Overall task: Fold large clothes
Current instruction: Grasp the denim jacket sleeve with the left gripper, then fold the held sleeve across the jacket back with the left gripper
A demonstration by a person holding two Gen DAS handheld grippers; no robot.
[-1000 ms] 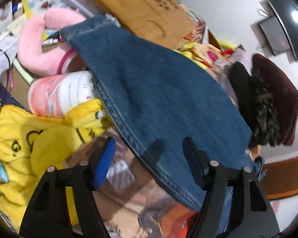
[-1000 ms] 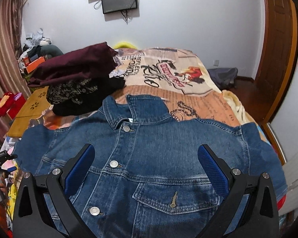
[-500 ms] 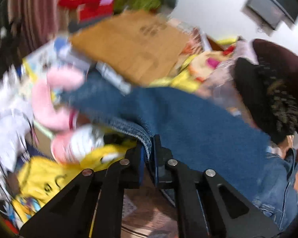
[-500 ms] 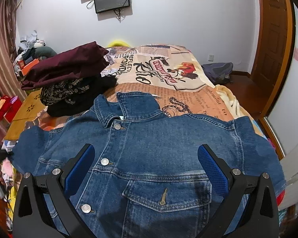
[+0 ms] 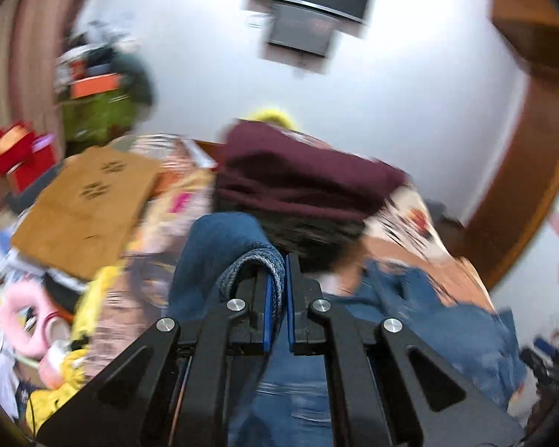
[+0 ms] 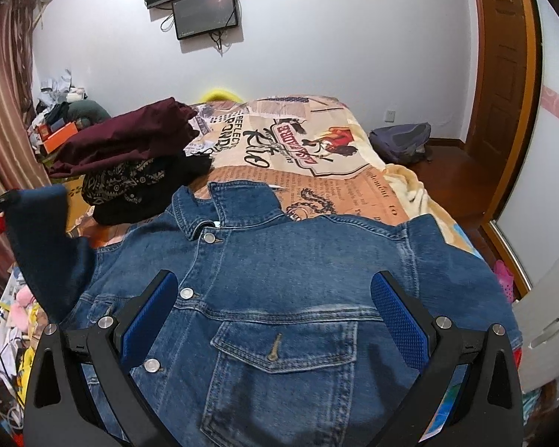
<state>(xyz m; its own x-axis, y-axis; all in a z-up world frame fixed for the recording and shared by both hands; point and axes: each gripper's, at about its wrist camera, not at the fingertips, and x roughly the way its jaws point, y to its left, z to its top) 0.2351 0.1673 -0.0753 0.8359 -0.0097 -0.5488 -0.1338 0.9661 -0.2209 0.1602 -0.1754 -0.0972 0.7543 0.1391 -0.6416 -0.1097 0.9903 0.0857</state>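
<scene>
— What carries everything here?

— A bed (image 6: 316, 171) under a printed bedspread of newspaper text and cartoon lettering, running toward 12 o'clock in the right wrist view.

— And lying directly on it?

— A denim jacket (image 6: 298, 260) spread front-up at the near end, collar toward 12 o'clock. At about 10 o'clock, a stack of folded clothes (image 6: 138, 164): a maroon garment on top, a dark patterned one beneath. A cream blanket (image 6: 410, 193) drapes the edge at 2 o'clock.

— Anything past the stack?

— A yellow object (image 6: 220, 95), mostly hidden.
</scene>
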